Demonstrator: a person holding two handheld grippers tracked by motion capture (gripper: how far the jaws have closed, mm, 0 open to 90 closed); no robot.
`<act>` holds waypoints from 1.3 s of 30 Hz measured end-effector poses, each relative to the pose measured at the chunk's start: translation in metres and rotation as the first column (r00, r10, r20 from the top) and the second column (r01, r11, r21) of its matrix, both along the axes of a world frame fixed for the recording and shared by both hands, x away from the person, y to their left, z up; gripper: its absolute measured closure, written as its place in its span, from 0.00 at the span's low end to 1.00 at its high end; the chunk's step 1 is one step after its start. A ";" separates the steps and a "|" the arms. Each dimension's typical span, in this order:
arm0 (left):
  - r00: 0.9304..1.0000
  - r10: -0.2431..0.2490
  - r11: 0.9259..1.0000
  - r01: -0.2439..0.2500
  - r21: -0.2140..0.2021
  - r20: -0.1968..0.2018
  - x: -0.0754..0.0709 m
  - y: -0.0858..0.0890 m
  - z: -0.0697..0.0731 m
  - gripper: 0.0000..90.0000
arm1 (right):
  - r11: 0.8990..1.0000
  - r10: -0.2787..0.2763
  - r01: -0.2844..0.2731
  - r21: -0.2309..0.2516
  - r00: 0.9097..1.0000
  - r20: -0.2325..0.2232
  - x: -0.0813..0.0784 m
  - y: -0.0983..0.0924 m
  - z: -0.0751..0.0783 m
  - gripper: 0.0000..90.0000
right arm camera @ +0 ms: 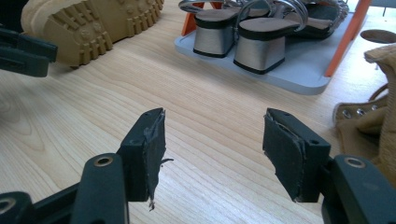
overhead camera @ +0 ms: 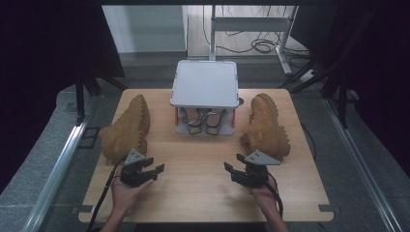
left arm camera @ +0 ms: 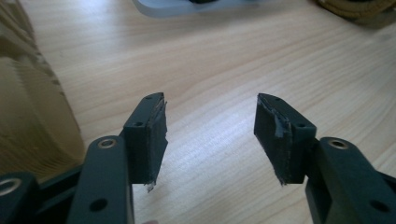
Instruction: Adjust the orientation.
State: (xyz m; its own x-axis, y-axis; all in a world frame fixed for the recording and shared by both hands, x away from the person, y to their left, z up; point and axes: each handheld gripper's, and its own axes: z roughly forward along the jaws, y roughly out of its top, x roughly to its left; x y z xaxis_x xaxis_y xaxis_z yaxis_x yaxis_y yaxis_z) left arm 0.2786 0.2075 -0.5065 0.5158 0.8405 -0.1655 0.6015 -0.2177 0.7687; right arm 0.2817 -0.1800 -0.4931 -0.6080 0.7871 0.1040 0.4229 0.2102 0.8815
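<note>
Two tan boots flank a small grey two-tier rack [overhead camera: 204, 82] at the far middle of a wooden table [overhead camera: 203, 193]: the left boot [overhead camera: 126, 129] lies on its side, sole showing, the right boot [overhead camera: 265, 124] rests near the right edge. One pair of block-heeled sandals [right arm camera: 247, 35] sits on the rack's lower shelf. The left gripper [overhead camera: 153, 171] and right gripper [overhead camera: 232, 168] hover over bare wood near the front edge, jaws spread wide and gripping nothing, with clear tabletop between them.
</note>
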 end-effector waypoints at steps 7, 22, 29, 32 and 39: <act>1.000 -0.003 1.000 0.004 -0.026 0.023 -0.004 0.006 0.008 0.53 | 1.000 -0.012 0.012 0.012 1.000 -0.014 0.000 -0.005 -0.001 0.44; 0.967 0.227 0.973 -0.219 -0.077 0.115 -0.015 0.117 0.072 0.96 | 1.000 -0.020 0.019 -0.002 0.999 -0.042 0.002 -0.010 -0.001 0.43; 0.931 0.364 0.929 -0.361 -0.087 0.018 0.007 0.178 0.050 0.98 | 1.000 -0.013 0.012 -0.026 0.999 -0.049 0.003 -0.007 -0.003 0.43; 0.926 0.377 0.923 -0.377 -0.069 -0.016 0.018 0.184 0.035 0.98 | 0.999 -0.012 0.010 -0.037 0.999 -0.052 0.004 -0.005 -0.004 0.42; 0.921 0.382 0.920 -0.387 -0.068 -0.075 0.036 0.190 0.011 0.99 | 0.998 -0.013 0.009 -0.063 0.998 -0.064 0.005 -0.003 -0.007 0.42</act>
